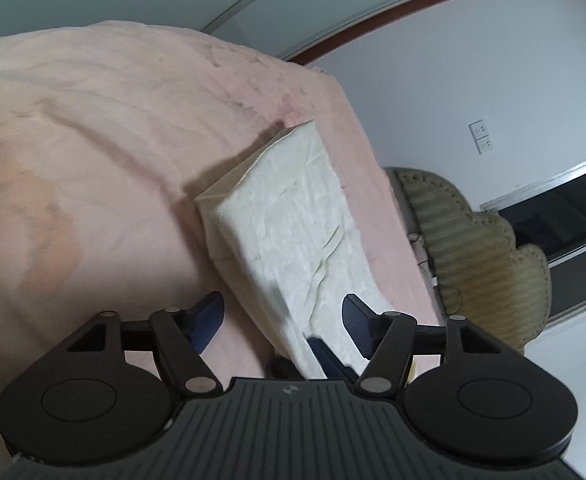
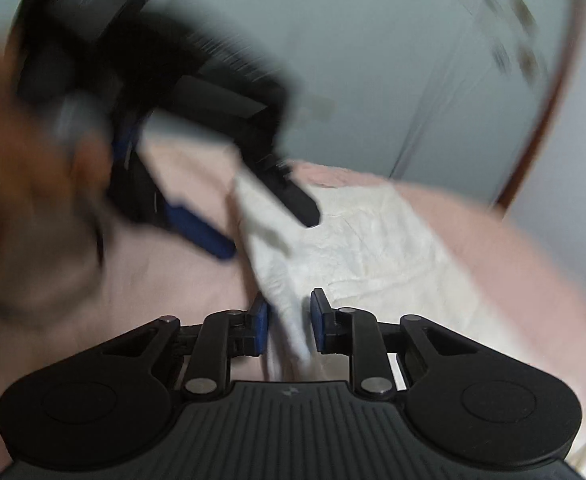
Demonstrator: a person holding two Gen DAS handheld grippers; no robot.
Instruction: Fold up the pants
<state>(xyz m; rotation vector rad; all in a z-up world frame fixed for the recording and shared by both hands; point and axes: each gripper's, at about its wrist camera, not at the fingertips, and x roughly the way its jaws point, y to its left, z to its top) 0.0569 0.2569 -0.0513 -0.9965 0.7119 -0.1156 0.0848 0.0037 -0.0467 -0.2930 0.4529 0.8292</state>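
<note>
The cream-white pants lie folded into a long strip on the pink bed. My left gripper is open, its blue pads on either side of the strip's near end, which sits between them. In the right wrist view my right gripper has its jaws narrowly apart around a raised fold of the pants; cloth sits between the pads. The left gripper shows blurred at the upper left there, one finger over the cloth.
A beige tufted headboard stands past the bed's right edge. A white wall with a socket and a dark window lie beyond. A pale wardrobe door is behind the bed.
</note>
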